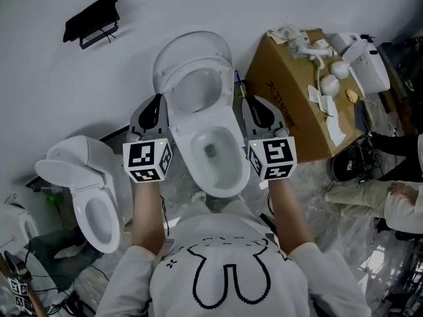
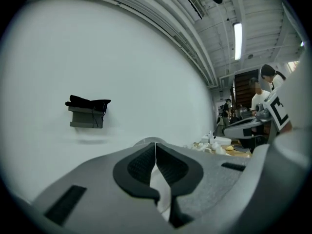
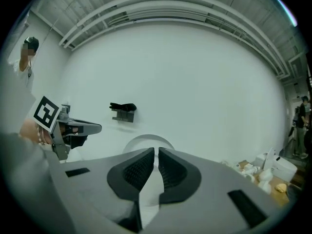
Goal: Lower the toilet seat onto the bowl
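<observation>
Toilet seat (image 1: 198, 63) is up, leaning back with the lid (image 1: 192, 41) against the far white wall. The bowl (image 1: 187, 152) is open below it, dead centre in the head view.

Left gripper (image 1: 157, 99) sits on the left flank of the toilet, tips just beside the raised seat's left edge. Its fingers are pinched together, with nothing between the pads. Right gripper (image 1: 247, 101) mirrors it on the right flank, tips near the seat's right edge. Its fingers are also closed down to a sliver and it's empty. I can't tell from the head view if either tip actually touches the seat. In both gripper views I only see the rounded top of the seat and lid past the tips, then bare wall.

Surroundings:
- A second toilet (image 1: 86, 183) is to the left, lid up, well apart from the left arm.
- A cardboard box (image 1: 291, 91) is close on the right, just beside the right gripper. It has white plastic parts (image 1: 324, 65) piled on top. That's the tight side.
- A black wall bracket (image 1: 92, 20) is far left, above the second toilet and clear of the seat.
- A seated person is at the right edge, with a leg (image 1: 360, 193) and a hand (image 1: 403, 190) showing, near the box.
- Cables (image 1: 39, 282) are on the floor, near left.

Nothing lies on the bowl rim under the seat.
</observation>
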`<state>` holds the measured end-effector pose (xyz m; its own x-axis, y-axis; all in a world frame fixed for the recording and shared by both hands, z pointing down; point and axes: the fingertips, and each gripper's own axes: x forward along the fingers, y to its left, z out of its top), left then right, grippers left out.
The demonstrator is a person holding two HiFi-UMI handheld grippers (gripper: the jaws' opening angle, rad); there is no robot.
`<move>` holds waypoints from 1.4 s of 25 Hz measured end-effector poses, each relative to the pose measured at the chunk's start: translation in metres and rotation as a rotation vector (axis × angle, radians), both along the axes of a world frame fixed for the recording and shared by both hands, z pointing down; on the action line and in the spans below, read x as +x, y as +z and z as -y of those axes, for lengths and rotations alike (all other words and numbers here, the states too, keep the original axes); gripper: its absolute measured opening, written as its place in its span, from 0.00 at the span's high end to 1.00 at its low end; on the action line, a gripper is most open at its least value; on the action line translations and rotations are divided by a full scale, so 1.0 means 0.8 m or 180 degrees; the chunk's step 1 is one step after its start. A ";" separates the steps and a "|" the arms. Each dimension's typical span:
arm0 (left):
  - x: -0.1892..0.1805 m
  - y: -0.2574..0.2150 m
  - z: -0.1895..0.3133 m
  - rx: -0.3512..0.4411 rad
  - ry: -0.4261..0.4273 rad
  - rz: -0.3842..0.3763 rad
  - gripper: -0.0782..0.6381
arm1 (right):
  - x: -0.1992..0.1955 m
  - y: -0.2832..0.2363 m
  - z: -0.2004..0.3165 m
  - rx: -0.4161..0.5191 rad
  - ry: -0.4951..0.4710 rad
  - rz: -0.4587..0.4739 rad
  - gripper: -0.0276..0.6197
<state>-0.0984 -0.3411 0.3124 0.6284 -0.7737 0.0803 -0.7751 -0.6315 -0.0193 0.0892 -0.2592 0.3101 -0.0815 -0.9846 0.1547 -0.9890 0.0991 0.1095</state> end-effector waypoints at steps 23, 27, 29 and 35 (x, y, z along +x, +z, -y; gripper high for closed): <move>0.053 0.047 0.055 -0.0306 -0.0256 0.0283 0.55 | 0.043 0.037 0.127 -0.0259 -0.1103 -0.0148 0.61; 0.058 0.067 0.070 -0.0366 -0.0282 0.0353 0.55 | 0.038 0.056 0.151 -0.0311 -0.1305 -0.0192 0.61; 0.060 0.077 0.078 -0.0394 -0.0286 0.0385 0.55 | 0.035 0.066 0.162 -0.0352 -0.1388 -0.0216 0.61; 0.054 0.107 0.107 -0.0533 -0.0300 0.0429 0.55 | 0.036 0.092 0.198 -0.0453 -0.1516 -0.0246 0.61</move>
